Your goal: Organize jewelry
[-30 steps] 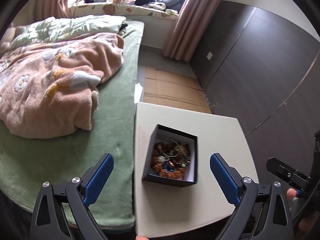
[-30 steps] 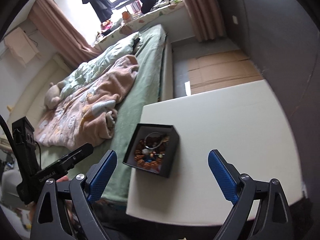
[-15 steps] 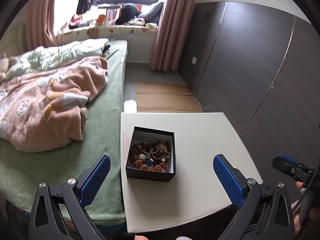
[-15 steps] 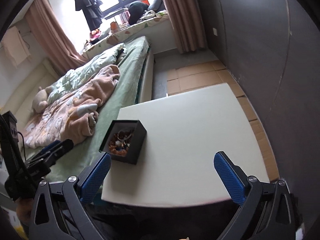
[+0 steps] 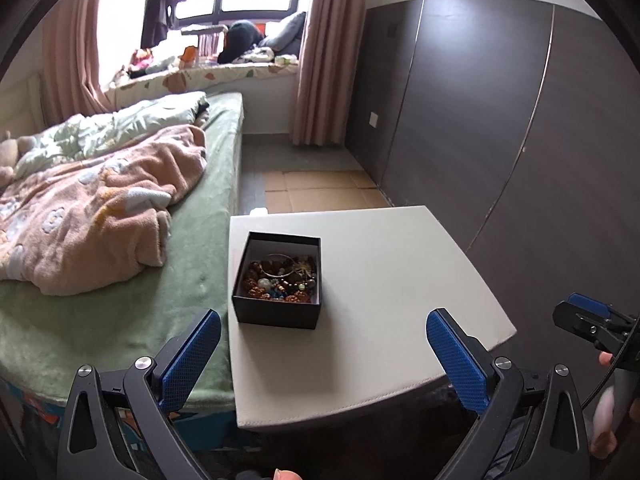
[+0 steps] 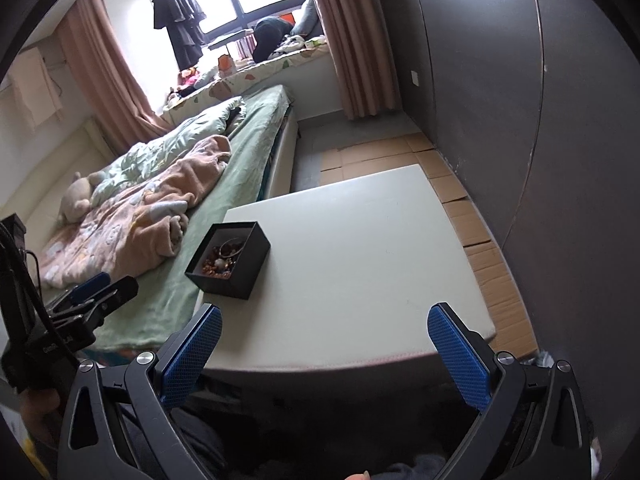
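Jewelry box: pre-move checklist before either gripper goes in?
1. Box open, no lid on it: ok.
2. Jewelry in view inside the box: ok, but tangled in one pile; single pieces cannot be told apart.
3. Left gripper open and holding nothing: ok.
4. Right gripper open and holding nothing: ok.
5. Box stands flat on the table, near the edge by the bed: ok, though one wall sits close to that edge.
6. Sorting tray or second container in view: not ok, none seen.
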`<act>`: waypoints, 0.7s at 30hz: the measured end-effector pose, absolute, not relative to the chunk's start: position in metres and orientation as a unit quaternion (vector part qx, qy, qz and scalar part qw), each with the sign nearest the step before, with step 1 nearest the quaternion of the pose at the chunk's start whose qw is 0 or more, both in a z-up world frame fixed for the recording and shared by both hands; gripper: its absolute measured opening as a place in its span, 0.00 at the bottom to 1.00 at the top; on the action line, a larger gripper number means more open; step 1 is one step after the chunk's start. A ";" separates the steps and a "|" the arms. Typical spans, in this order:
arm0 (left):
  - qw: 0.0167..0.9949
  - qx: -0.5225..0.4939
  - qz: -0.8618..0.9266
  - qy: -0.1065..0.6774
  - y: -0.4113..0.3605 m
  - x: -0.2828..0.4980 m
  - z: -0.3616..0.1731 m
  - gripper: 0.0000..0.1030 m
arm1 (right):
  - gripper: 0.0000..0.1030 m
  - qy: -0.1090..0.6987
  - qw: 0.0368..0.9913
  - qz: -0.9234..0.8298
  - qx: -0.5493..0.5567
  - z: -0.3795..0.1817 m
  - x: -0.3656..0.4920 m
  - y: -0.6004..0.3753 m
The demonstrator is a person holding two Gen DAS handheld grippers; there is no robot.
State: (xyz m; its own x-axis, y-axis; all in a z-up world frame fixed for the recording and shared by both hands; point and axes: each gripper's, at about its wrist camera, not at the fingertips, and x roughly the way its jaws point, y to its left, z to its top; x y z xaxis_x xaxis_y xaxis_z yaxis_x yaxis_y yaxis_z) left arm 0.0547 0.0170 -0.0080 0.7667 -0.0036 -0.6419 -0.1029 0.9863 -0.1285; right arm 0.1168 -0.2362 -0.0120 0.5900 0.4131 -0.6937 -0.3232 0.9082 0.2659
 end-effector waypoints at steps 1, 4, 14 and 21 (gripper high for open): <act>0.939 -0.080 0.036 0.331 0.017 0.050 -0.007 1.00 | 1.00 0.401 0.892 0.202 0.053 -0.013 0.113 -0.239; 0.948 -0.081 0.054 0.304 0.018 0.041 -0.003 1.00 | 1.00 0.397 0.898 0.183 0.038 -0.017 0.105 -0.240; 0.956 -0.057 0.064 0.280 0.011 0.033 0.001 1.00 | 1.00 0.382 0.906 0.180 0.016 -0.013 0.100 -0.232; 0.950 -0.084 0.061 0.293 0.020 0.034 -0.002 1.00 | 1.00 0.370 0.913 0.172 -0.012 -0.009 0.092 -0.224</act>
